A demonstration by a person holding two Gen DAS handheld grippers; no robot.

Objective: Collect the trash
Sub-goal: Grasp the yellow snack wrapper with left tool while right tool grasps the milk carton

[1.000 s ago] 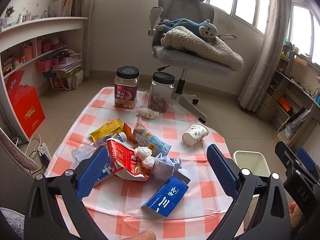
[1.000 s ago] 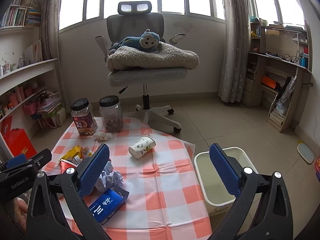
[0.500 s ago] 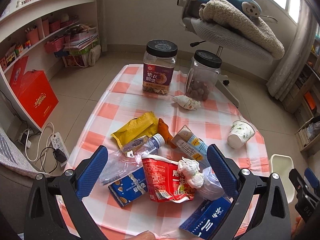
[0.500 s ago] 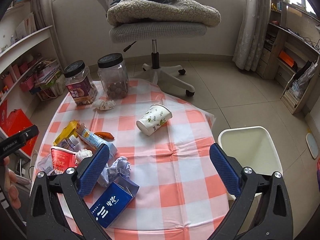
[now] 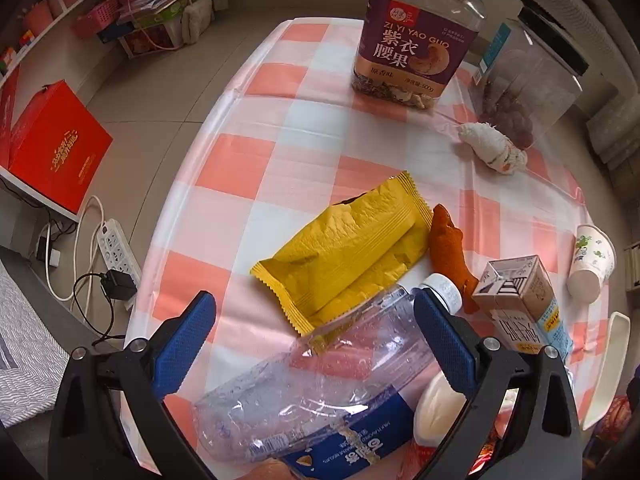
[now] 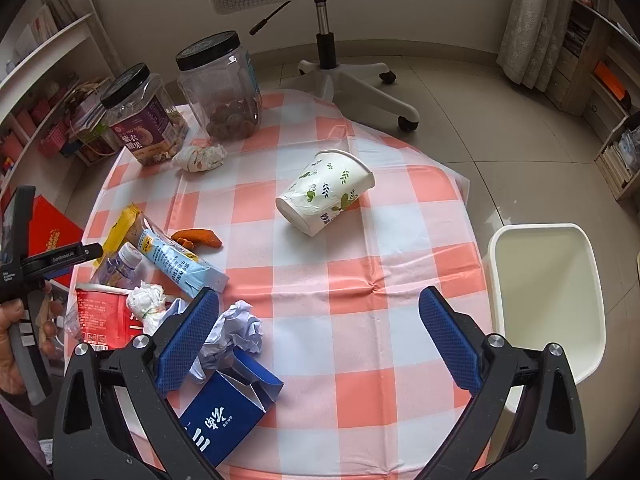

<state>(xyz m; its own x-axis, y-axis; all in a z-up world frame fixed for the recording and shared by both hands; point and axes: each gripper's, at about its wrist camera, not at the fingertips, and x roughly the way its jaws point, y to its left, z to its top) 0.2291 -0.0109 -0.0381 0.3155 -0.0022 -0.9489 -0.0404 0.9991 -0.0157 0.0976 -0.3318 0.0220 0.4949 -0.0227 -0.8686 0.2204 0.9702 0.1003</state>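
Litter is spread over a round table (image 6: 400,264) under a pink-and-white checked cloth. The left gripper (image 5: 316,340) is held low over the near left part of the heap, its blue-padded jaws wide apart and gripping nothing; between them lie a crushed clear plastic bottle (image 5: 320,376) and, just beyond it, a yellow wrapper (image 5: 344,248) with an orange scrap (image 5: 448,252) at its right edge. A small milk carton (image 5: 520,300) lies right of the bottle's cap, and a blue packet (image 5: 352,440) is partly covered by the bottle. The right gripper (image 6: 320,336) is also seen with its jaws spread and empty, above the near side of the table. Beside its left finger are a ball of crumpled white paper (image 6: 236,328) and an opened blue box (image 6: 224,412). A paper cup (image 6: 324,196) lies on its side near the middle of the cloth. Two black-lidded jars (image 6: 216,84) stand at the far edge with a wad of tissue (image 6: 200,158) before them. A white bin (image 6: 548,300) stands on the floor just right of the table.
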